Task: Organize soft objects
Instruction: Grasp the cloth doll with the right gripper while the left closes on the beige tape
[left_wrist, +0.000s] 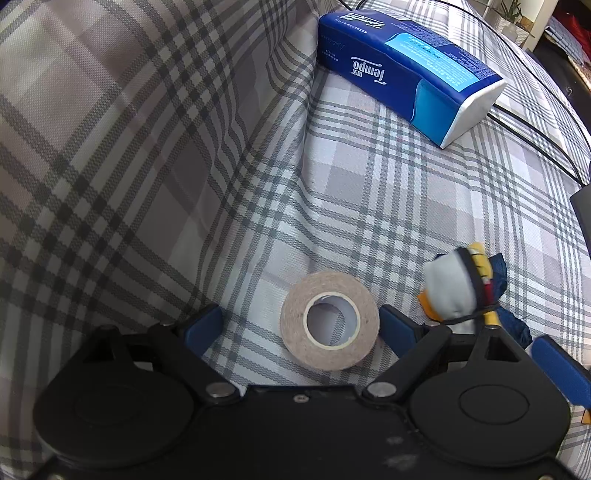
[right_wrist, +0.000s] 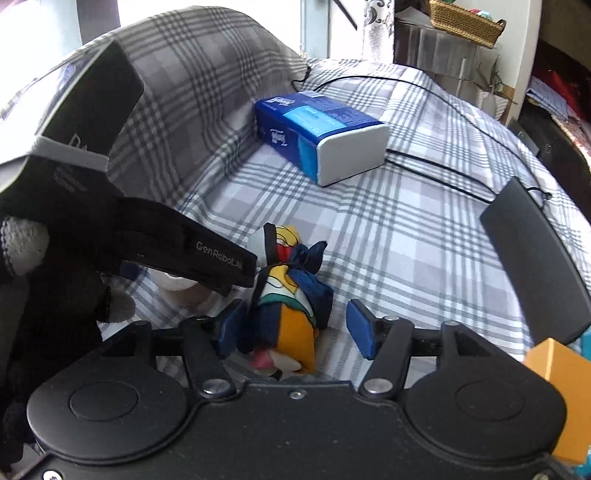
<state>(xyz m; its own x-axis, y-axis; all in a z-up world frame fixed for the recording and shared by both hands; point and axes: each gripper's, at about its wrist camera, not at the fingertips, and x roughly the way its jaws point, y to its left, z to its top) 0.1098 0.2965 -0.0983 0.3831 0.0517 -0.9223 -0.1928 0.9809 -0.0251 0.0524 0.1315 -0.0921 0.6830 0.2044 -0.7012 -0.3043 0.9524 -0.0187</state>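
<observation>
A plaid-covered bed (left_wrist: 388, 206) with a matching pillow (left_wrist: 110, 147) at its head end carries everything. The step in hand looks like the release of the small stuffed toy (right_wrist: 291, 299): the right gripper (right_wrist: 295, 328) stands part-open around it, the right pad clear, the left pad beside or touching it. The left gripper (left_wrist: 301, 326) is spread wide around the tape roll (left_wrist: 330, 320), not pressing. Next comes closing on the roll, or backing the right hand off. Count: one toy, one tape roll, one Tempo tissue pack (left_wrist: 406, 70) by the pillow, one black cable (right_wrist: 436, 166).
</observation>
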